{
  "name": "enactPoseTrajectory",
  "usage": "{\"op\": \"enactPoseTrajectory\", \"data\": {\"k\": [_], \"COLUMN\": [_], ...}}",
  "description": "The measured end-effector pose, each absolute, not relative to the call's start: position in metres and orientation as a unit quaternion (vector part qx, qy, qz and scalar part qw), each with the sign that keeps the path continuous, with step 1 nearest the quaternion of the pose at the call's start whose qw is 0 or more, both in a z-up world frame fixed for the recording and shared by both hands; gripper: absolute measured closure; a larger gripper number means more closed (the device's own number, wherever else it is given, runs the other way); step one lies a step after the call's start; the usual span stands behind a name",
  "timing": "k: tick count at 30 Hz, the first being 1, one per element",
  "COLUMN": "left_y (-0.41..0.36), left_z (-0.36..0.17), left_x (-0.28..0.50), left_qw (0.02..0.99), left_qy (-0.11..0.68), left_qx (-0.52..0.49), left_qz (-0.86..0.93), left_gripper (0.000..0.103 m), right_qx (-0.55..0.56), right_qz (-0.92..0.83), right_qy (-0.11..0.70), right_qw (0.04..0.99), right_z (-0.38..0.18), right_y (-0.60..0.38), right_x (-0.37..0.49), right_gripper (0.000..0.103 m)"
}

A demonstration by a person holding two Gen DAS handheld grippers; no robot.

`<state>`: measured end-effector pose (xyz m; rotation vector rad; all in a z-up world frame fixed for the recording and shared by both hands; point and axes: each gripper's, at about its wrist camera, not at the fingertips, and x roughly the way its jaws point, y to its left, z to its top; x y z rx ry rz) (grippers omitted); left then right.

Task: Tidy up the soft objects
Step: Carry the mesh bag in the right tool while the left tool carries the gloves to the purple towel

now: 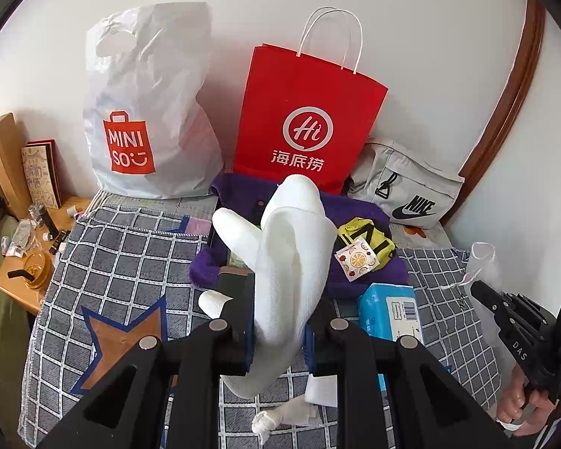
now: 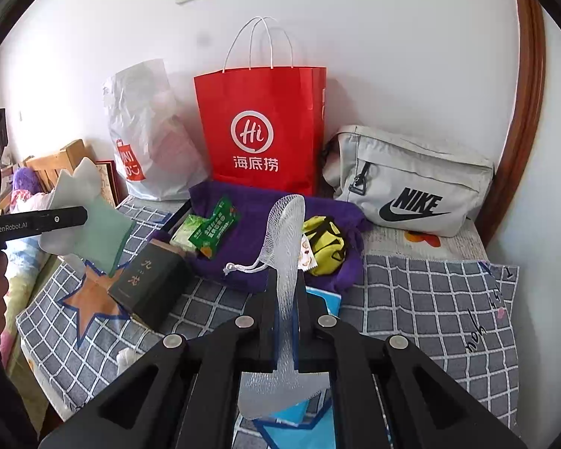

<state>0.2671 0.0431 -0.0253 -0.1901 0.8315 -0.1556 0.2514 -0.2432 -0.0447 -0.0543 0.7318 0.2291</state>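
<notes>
My left gripper is shut on a thick white cloth, which stands up between its fingers and hangs below them. From the right wrist view this gripper shows at the left, with the pale cloth in it above the checked bed cover. My right gripper is shut on a white mesh drawstring bag; its cord dangles to the left. In the left wrist view the right gripper sits at the right edge with the mesh above it, a hand on its grip.
A purple cloth lies ahead with a yellow pouch and green snack packets on it. Behind stand a red paper bag, a white plastic bag and a grey Nike bag. A dark box and a blue pack lie nearby.
</notes>
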Motion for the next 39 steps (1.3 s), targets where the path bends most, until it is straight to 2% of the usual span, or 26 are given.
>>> {"op": "enactPoseTrajectory", "data": {"k": [25,39], "left_y": [0.036,0.011], "left_z": [-0.052,-0.076], "left_x": [0.356,0.396], "left_qw": [0.9,0.887], "left_qy": [0.417,0.439], "left_qx": [-0.097,-0.104], "left_qz": [-0.084,-0.102], "left_gripper": [0.084,0.084], "right_qx": [-0.006,0.005], "right_qz": [0.156,0.192], "right_qy": [0.388,0.448], "right_qw": [0.908,0.873], "right_z": [-0.095,-0.143], "right_y": [-0.223,-0.217], "right_x": [0.382,0.43], "right_gripper": [0.097,0.094]}}
